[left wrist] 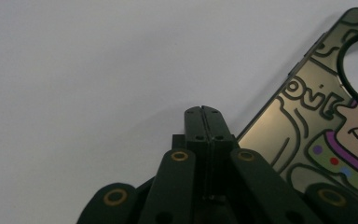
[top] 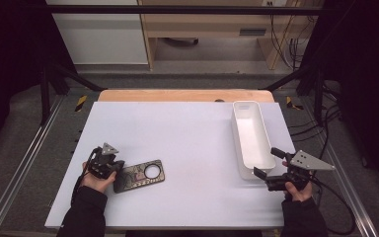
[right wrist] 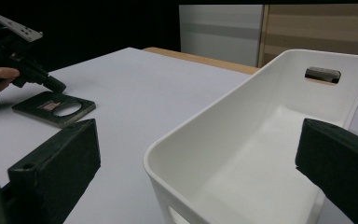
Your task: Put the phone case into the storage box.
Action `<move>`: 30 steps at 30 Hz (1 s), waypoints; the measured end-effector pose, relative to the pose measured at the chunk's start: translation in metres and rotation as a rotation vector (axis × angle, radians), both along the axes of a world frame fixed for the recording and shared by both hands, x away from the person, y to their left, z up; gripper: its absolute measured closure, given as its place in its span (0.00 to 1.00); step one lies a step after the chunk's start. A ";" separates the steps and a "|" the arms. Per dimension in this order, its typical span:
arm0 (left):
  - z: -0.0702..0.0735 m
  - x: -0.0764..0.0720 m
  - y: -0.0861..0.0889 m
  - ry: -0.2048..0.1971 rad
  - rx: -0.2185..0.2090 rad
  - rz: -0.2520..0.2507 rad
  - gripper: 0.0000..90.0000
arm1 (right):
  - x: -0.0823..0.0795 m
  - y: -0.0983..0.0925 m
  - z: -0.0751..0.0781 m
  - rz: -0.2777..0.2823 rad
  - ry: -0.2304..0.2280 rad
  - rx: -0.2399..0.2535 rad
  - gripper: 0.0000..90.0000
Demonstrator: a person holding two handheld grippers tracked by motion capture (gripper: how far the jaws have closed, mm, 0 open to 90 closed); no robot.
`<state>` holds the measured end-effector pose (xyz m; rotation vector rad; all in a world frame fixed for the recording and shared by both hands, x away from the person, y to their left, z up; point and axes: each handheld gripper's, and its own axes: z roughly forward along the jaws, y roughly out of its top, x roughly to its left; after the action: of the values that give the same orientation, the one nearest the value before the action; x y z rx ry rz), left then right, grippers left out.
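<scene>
Phone case (left wrist: 324,135) cut off at the right and bottom edges of the left gripper view; its lettering reads partly, maybe "ovi", hard to be sure. In the right gripper view the print on it is too small to make out. The case is flat and dark with a glossy olive face, a round camera hole near one end, and a cartoon figure with purple trim and coloured dots. It lies on the white table (top: 177,133) at the near left. Left gripper (top: 114,166) has its jaws clenched together on nothing, tip at the case's left end; contact unclear. Right gripper (top: 269,163) has its jaws spread wide on either side of the near end of the white bin (top: 250,131), not pressing it.
</scene>
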<state>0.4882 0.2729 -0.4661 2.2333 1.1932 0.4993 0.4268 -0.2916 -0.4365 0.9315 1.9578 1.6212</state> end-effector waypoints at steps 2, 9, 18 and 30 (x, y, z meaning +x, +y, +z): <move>-0.001 -0.005 0.000 0.000 -0.001 -0.007 0.99 | 0.000 0.000 0.000 0.000 0.000 0.000 0.00; -0.002 -0.018 0.001 -0.004 -0.018 -0.020 0.99 | 0.000 0.000 0.000 0.000 0.001 -0.003 0.00; -0.001 -0.021 0.002 -0.015 -0.031 -0.032 0.99 | 0.000 0.001 0.000 0.001 0.000 -0.005 0.00; 0.029 -0.025 0.000 -0.079 -0.099 -0.144 0.61 | 0.000 0.000 0.000 0.001 -0.001 -0.006 0.00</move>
<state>0.4631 0.2729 -0.4370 2.1747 0.9873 0.4559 0.4270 -0.2911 -0.4369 0.9275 1.9620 1.6154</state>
